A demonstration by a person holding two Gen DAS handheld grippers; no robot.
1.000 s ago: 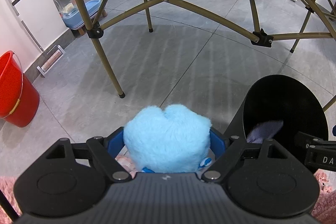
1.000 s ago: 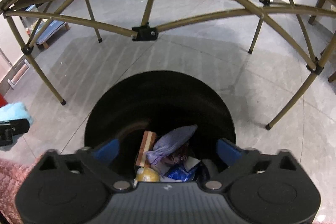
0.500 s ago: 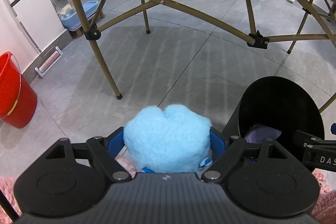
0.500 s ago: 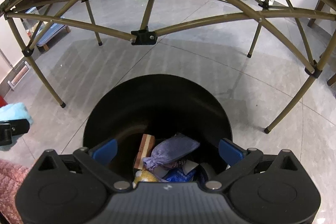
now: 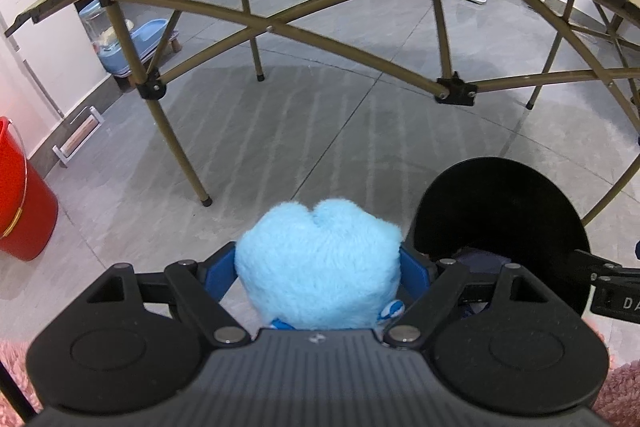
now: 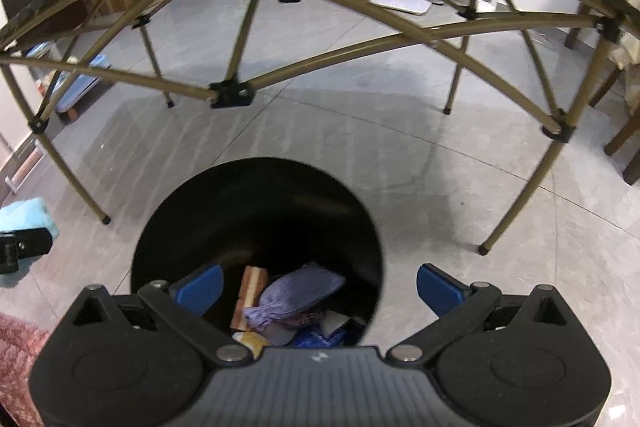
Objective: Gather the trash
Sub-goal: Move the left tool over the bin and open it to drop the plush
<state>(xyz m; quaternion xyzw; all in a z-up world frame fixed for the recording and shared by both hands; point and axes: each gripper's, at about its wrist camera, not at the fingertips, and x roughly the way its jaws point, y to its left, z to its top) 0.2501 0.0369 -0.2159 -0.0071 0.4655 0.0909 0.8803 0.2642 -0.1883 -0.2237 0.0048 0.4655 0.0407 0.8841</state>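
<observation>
My left gripper [image 5: 318, 273] is shut on a fluffy light-blue plush toy [image 5: 320, 263], which fills the gap between the blue pads. To its right stands the black trash bin [image 5: 500, 203]. In the right wrist view the same bin [image 6: 256, 195] lies straight below my right gripper [image 6: 320, 285], which is open with nothing between its pads. Inside the bin lie a purple pouch [image 6: 296, 293], a brown striped block [image 6: 251, 287] and some blue and yellow wrappers. The plush toy [image 6: 24, 219] shows at the left edge of that view.
A folding table with a tan metal frame [image 5: 168, 131] spans the grey tiled floor ahead; its legs stand close to the bin. A red bucket [image 5: 20, 199] sits at the left by the wall. Pink fluffy fabric [image 6: 16, 351] lies at the bottom corners.
My right gripper has drawn back and up a little from the bin, so its open pads show more. The left gripper and plush toy have hardly moved.
</observation>
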